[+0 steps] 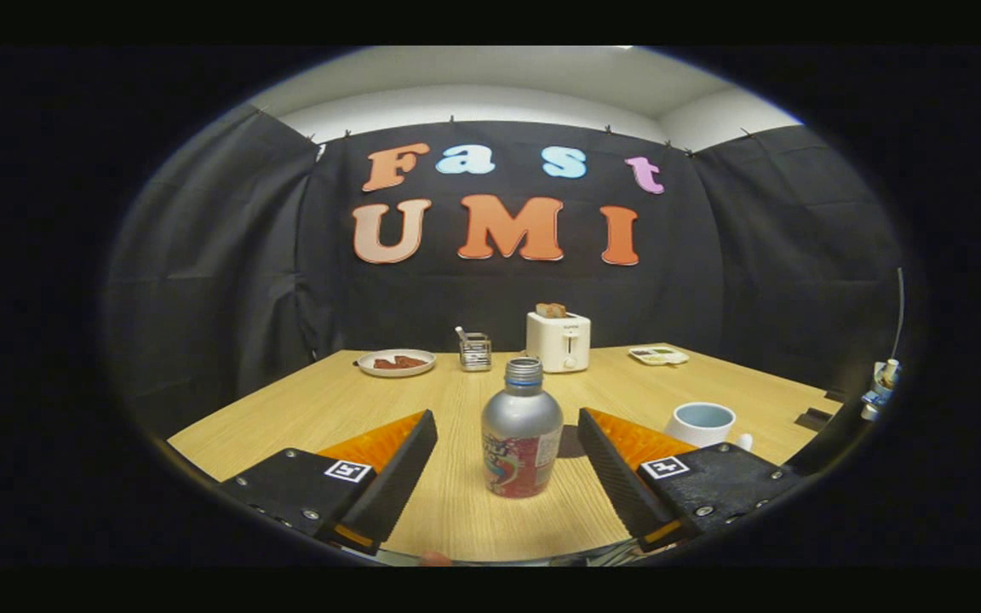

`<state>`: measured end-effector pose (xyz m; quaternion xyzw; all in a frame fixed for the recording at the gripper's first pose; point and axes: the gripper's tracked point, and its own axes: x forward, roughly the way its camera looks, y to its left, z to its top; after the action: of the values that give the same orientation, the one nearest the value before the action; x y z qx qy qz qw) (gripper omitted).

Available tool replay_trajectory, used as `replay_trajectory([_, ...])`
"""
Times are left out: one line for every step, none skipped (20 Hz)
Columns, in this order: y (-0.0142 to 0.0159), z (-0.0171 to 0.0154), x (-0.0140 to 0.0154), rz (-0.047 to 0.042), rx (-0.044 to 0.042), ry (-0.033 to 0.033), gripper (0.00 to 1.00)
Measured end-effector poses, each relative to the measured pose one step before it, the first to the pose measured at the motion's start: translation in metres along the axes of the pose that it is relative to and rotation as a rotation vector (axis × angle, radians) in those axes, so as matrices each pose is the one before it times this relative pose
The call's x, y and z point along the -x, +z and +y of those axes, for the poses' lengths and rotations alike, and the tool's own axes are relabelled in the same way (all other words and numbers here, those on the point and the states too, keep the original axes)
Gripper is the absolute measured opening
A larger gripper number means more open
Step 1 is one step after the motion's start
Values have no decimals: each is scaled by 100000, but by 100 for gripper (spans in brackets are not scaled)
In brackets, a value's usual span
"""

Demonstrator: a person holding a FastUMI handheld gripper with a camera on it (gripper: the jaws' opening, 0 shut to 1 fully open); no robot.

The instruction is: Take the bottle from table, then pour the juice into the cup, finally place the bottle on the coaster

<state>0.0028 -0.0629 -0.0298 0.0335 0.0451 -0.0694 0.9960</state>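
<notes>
Spread wide, the tongs [507, 451] grip nothing; the bottle [522, 441] stands upright on the wooden surface [303, 409] between the two fingers, touching neither. Its cap is on, so what it holds cannot be seen. Just beyond the right finger sits a white cup [702, 423] with a pale blue inside that looks empty, though the angle is shallow. Nothing stands between bottle and cup but that finger. Along the far edge are a plate [396, 363] of something brown, a small wire holder [475, 351], a white toaster [558, 340] with bread poking out, and a small tray [659, 355].
</notes>
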Motion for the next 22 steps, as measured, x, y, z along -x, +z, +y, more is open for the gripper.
replay_trajectory([-460, -541, -270, 1299, 147, -1194, 99])
replay_trajectory([-512, -425, -169, 1460, 407, -1066, 99])
replay_trajectory([-514, -358, -225, 1430, 261, -971, 99])
replay_trajectory([-463, -208, -230, 1429, 92, -580, 99])
replay_trajectory([-424, -164, -333, 1111, -13, -435, 99])
replay_trajectory([-317, -33, -329, 904, -76, -82, 99])
replay_trajectory([-496, 139, -421, 1251, -13, 100, 99])
replay_trajectory([-428, 35, -340, 1278, 129, 119, 99])
replay_trajectory([-414, 49, -418, 1342, 220, -154, 99])
replay_trajectory([-390, 4, -334, 1557, 213, 128, 99])
replay_trajectory([-482, 117, -336, 1368, 215, 354, 99])
replay_trajectory([-382, 167, -250, 1184, 113, 271, 99])
replay_trajectory([-373, 142, -384, 991, 66, 488, 99])
replay_trajectory([-288, 206, -237, 589, 17, 461, 99])
replay_trajectory([-338, 166, -300, 912, 432, 453, 99])
replay_trajectory([-307, 91, -316, 1192, 849, -50, 99])
replay_trajectory([-255, -95, -222, 891, 632, -442, 99])
replay_trajectory([-128, 44, -199, 699, 82, -25, 99])
replay_trajectory([-53, 98, -220, 252, -299, -201, 99])
replay_trajectory([172, -188, -94, -108, -396, -777, 99])
replay_trajectory([-94, -3, -188, 16, -88, -263, 99])
replay_trajectory([34, -25, -113, -28, 25, -436, 99])
